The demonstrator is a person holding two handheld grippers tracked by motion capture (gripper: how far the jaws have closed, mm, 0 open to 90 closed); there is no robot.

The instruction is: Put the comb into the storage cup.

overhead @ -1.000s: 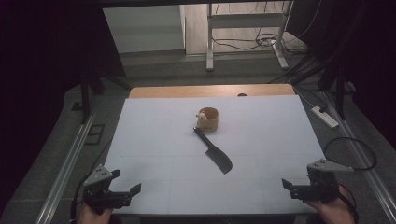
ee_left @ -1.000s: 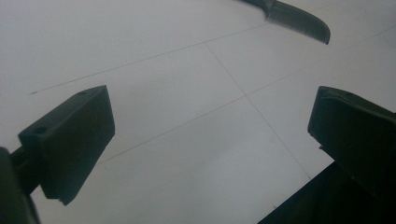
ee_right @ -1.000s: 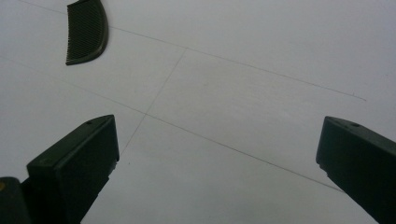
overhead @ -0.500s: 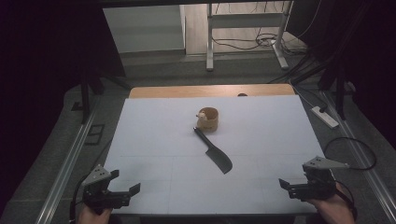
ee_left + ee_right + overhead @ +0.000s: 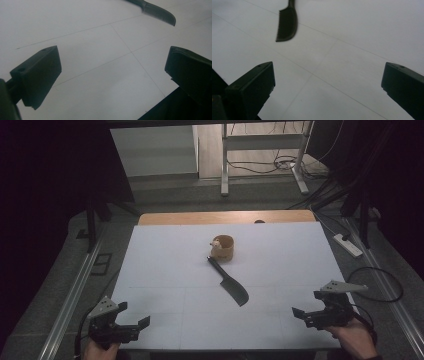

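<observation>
A black comb [image 5: 231,285] with a long handle lies at an angle in the middle of the white table [image 5: 170,265]. Its toothed end also appears in the left gripper view [image 5: 160,13] and the right gripper view [image 5: 287,22]. Just behind its handle stands a small wooden cup [image 5: 223,248] with a pale object at its rim. My left gripper [image 5: 135,314] is open near the front left corner, with nothing between its jaws [image 5: 112,53]. My right gripper [image 5: 306,304] is open near the front right edge, over bare table [image 5: 328,66].
A power strip [image 5: 348,245] lies on the floor to the right of the table, and a cable loop [image 5: 380,282] trails beside the right hand. A metal frame [image 5: 225,165] stands beyond the far edge. Rails run along both sides of the table.
My right gripper has crept slightly forward and to the left. The left gripper, the comb and the cup stay where they were.
</observation>
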